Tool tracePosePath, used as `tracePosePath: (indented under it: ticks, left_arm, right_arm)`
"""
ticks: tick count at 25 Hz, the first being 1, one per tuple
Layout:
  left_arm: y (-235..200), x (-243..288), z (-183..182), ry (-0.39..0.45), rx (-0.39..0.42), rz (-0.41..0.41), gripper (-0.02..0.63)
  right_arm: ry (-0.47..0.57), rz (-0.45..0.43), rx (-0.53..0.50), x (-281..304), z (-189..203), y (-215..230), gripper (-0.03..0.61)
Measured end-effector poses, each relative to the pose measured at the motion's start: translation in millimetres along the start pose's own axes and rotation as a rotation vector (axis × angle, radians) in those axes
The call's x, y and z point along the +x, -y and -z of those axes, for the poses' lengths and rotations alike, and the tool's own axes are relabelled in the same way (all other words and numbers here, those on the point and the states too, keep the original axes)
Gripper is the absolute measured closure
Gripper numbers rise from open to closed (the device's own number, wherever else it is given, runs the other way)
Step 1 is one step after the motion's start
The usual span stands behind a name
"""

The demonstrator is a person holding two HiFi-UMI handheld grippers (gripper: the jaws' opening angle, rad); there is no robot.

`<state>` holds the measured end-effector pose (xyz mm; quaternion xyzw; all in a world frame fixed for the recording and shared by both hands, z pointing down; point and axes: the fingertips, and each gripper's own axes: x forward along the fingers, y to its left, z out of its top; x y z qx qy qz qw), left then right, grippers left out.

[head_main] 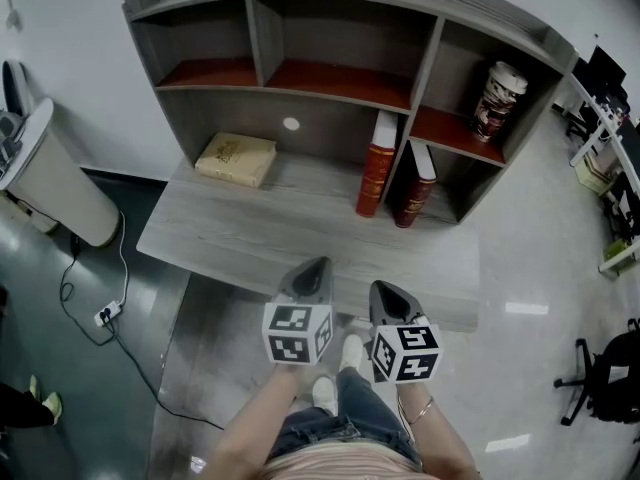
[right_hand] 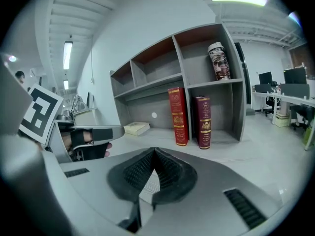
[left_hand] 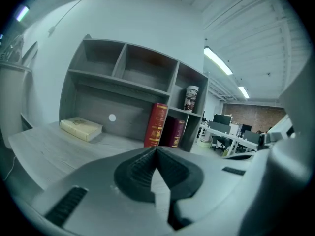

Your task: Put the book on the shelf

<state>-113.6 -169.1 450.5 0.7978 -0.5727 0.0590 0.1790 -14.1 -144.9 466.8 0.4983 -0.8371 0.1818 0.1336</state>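
A beige book lies flat on the grey desk, at the left under the shelf unit. An upright red book stands by the divider, and a dark red book leans in the lower right compartment. My left gripper and right gripper hover side by side over the desk's front edge, both shut and holding nothing. In the left gripper view the left gripper's jaws meet, with the beige book far ahead on the left. In the right gripper view the right gripper's jaws are also together, and the red book stands ahead.
A patterned can stands on the upper right shelf. A white bin is left of the desk, with a cable and power strip on the floor. An office chair and other desks lie to the right.
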Motion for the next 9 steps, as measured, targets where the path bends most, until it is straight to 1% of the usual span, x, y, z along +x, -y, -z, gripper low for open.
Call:
tracePosePath:
  ticks: [9]
  left_arm:
    - [-26, -39, 21, -0.038, -0.032, -0.032, 0.603]
  right_arm:
    - [0.025, -0.020, -0.015, -5, -4, -24, 0.571]
